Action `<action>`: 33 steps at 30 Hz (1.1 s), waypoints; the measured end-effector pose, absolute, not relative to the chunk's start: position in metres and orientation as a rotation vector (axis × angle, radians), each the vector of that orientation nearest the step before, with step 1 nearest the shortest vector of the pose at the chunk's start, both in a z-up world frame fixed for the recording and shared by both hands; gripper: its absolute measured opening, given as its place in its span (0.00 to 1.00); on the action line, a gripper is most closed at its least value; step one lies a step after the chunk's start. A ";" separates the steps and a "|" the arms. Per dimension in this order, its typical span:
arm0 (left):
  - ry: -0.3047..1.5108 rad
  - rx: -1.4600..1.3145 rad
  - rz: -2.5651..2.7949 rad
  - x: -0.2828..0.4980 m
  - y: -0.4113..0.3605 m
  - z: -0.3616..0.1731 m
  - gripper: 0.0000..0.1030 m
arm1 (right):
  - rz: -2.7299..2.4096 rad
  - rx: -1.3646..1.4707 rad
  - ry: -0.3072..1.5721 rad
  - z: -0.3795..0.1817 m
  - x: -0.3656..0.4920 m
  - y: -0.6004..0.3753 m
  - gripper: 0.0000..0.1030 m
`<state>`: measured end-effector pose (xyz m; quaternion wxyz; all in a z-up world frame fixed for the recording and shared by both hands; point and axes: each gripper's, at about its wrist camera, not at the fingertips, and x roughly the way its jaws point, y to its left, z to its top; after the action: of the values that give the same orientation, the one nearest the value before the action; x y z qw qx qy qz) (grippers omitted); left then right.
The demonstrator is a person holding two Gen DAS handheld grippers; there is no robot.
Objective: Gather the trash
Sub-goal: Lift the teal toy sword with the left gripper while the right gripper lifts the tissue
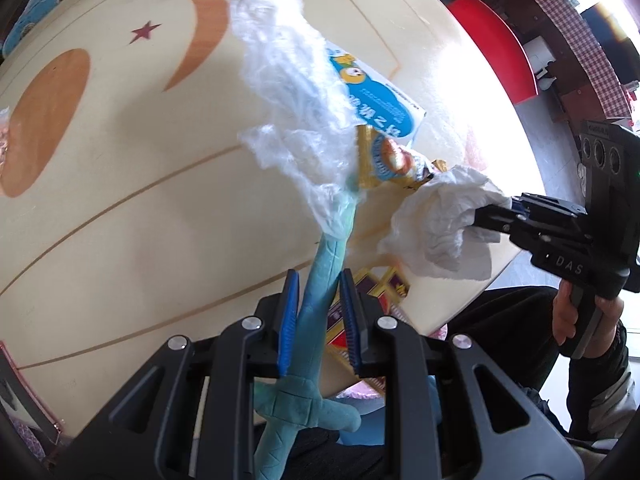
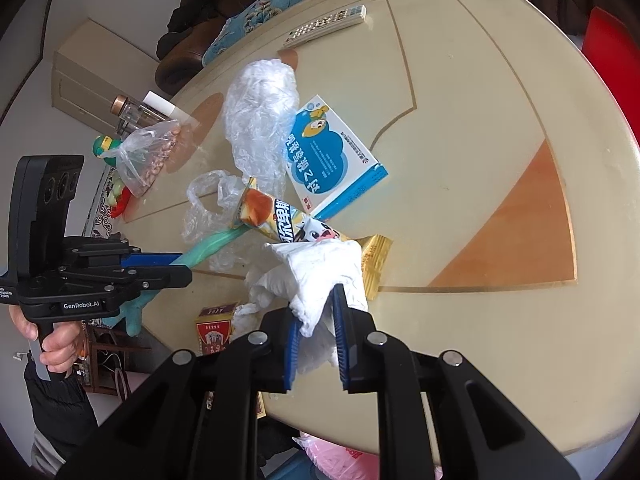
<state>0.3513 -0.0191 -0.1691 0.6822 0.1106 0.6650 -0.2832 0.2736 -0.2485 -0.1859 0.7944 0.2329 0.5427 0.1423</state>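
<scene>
My left gripper [image 1: 318, 280] is shut on a teal plush stick [image 1: 320, 276] whose far end sits under a crumpled clear plastic bag [image 1: 280, 72]. It also shows in the right wrist view [image 2: 182, 266]. My right gripper [image 2: 318, 300] is shut on a crumpled white tissue [image 2: 324, 276], seen from the side in the left wrist view [image 1: 436, 224]. Near it on the cream table [image 2: 460, 160] lie a snack wrapper [image 2: 280, 220], a blue-and-white box [image 2: 328, 152] and a gold wrapper [image 2: 376, 260].
A red-and-gold card pack [image 2: 214, 330] lies at the near table edge. A bag of nuts [image 2: 148, 156], a glass bottle [image 2: 132, 110] and a remote [image 2: 324, 26] are farther away. A pink bag [image 2: 340, 460] hangs below the table. A red chair [image 1: 496, 44] stands beyond it.
</scene>
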 end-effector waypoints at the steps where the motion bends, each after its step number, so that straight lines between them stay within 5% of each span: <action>1: 1.490 0.244 -0.631 0.352 -0.015 -0.168 0.21 | 0.308 0.502 1.164 -0.185 0.274 -0.248 0.15; 16: 1.451 0.149 -0.559 0.358 0.026 -0.145 0.21 | 0.336 0.489 1.077 -0.144 0.289 -0.231 0.15; 30: 1.476 0.310 -0.563 0.351 0.018 -0.195 0.21 | 0.340 0.462 1.086 -0.141 0.286 -0.224 0.15; 33: 1.478 0.350 -0.567 0.353 0.013 -0.202 0.28 | 0.338 0.459 1.088 -0.141 0.287 -0.225 0.15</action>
<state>0.3532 0.0132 -0.2022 0.6891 0.1566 0.6606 -0.2536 0.2866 -0.2250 -0.1412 0.8172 0.2156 0.5104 0.1587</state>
